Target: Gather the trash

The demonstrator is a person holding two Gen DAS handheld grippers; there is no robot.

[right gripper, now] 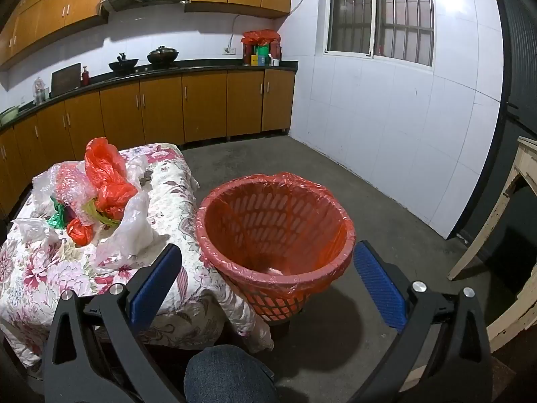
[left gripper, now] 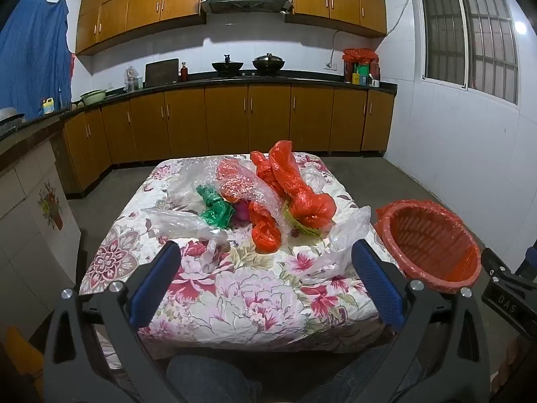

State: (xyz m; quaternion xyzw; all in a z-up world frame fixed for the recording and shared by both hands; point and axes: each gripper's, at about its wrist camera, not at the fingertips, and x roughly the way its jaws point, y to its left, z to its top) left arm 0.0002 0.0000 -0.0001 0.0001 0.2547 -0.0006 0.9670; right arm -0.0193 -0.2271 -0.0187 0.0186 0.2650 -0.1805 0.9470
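We find the task barely begun; the trash pile (left gripper: 258, 198) of red, green and clear plastic bags lies untouched at the far middle of the floral table (left gripper: 255, 305); the lined red basket (right gripper: 275, 235), right of the table, looks almost empty; left gripper (left gripper: 265, 282) and right gripper (right gripper: 265, 282) stand wide apart, holding nothing.

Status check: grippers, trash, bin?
Left gripper and right gripper open, empty. Plastic bags piled on table. Bin beside table, nothing blocking.

Bags (left gripper: 268, 198) piled mid-table (left gripper: 261, 305); basket (left gripper: 433, 245) on floor just right of table.
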